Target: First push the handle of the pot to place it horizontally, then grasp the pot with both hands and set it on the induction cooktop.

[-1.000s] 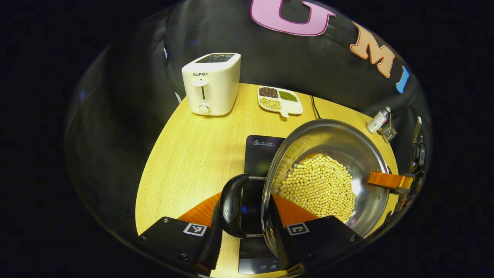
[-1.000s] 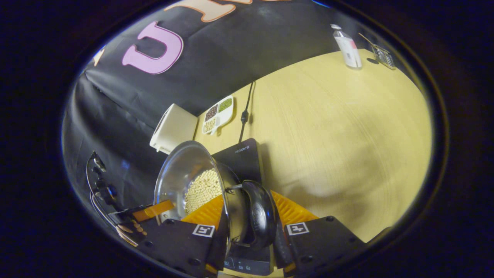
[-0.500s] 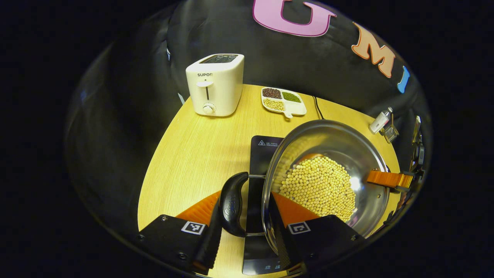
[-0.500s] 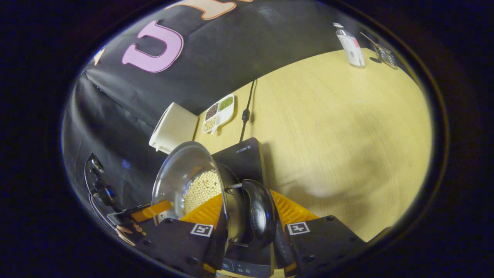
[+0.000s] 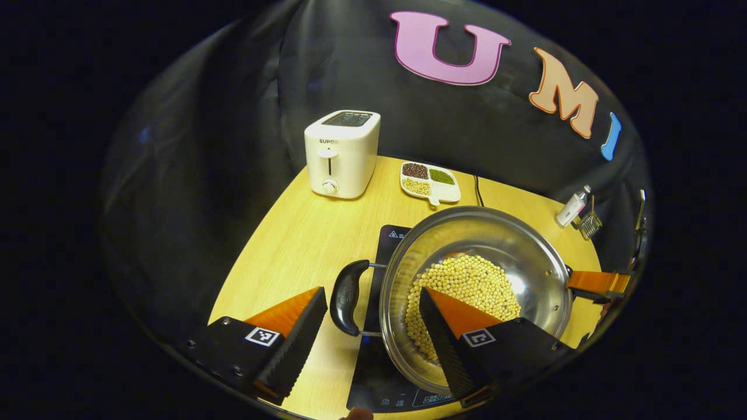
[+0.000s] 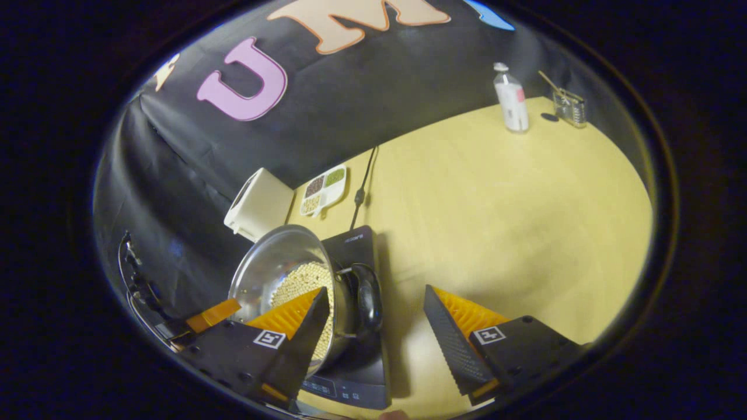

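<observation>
Step in hand: As both grippers stand spread with nothing between their fingers, I judge the pot set down and the release under way.
Pot: the round stainless-steel pot of pale yellow beans [image 5: 475,286] sits on the flat black induction cooktop [image 6: 356,248], near the front edge of the light wooden table [image 6: 496,198].
Handles: its looped black side handle [image 5: 345,296] lies level, pointing toward the table's left edge.
Left gripper [image 5: 373,326]: wide open, fingers either side of that handle, touching neither it nor the rim that I can tell.
Right gripper [image 6: 376,329]: wide open, the far handle between its fingers, untouched.
Next move: I would draw both straight back, clear of the handles, without nudging the pot.
Bystanders: white toaster [image 5: 342,153] and divided white dish of beans [image 5: 429,179] at the far edge, well apart.
</observation>
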